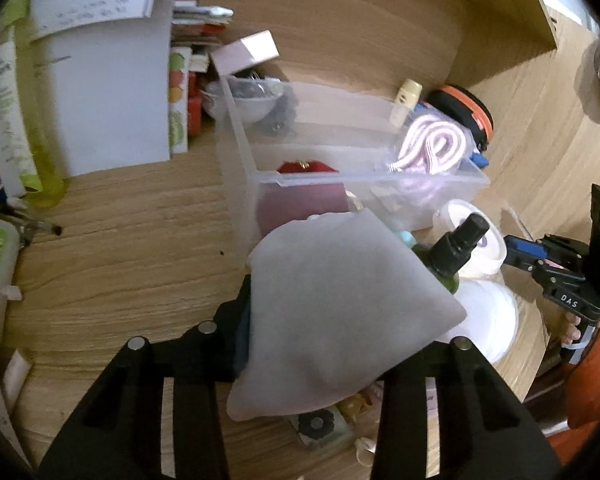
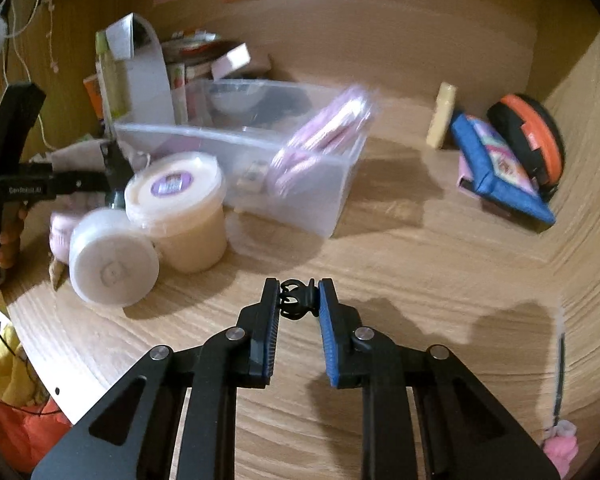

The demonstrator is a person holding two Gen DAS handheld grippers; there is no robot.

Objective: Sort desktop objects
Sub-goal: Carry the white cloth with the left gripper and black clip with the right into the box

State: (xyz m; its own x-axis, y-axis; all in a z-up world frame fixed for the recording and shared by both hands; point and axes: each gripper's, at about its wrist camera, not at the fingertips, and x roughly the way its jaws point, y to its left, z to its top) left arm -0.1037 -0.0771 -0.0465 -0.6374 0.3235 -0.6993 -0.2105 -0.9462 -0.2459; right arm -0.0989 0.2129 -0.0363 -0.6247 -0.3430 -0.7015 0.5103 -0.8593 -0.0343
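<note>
The left tool (image 1: 340, 344) is clamped on a grey pouch (image 1: 340, 312) near the clear bin (image 1: 252, 160) for sorting, while the right tool (image 2: 299, 300) pinches a black hair clip (image 2: 296, 298) above the bench (image 2: 420, 300).

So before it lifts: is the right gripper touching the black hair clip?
Touching. The right wrist view shows the right gripper with both blue pads pressing the black hair clip.
</note>
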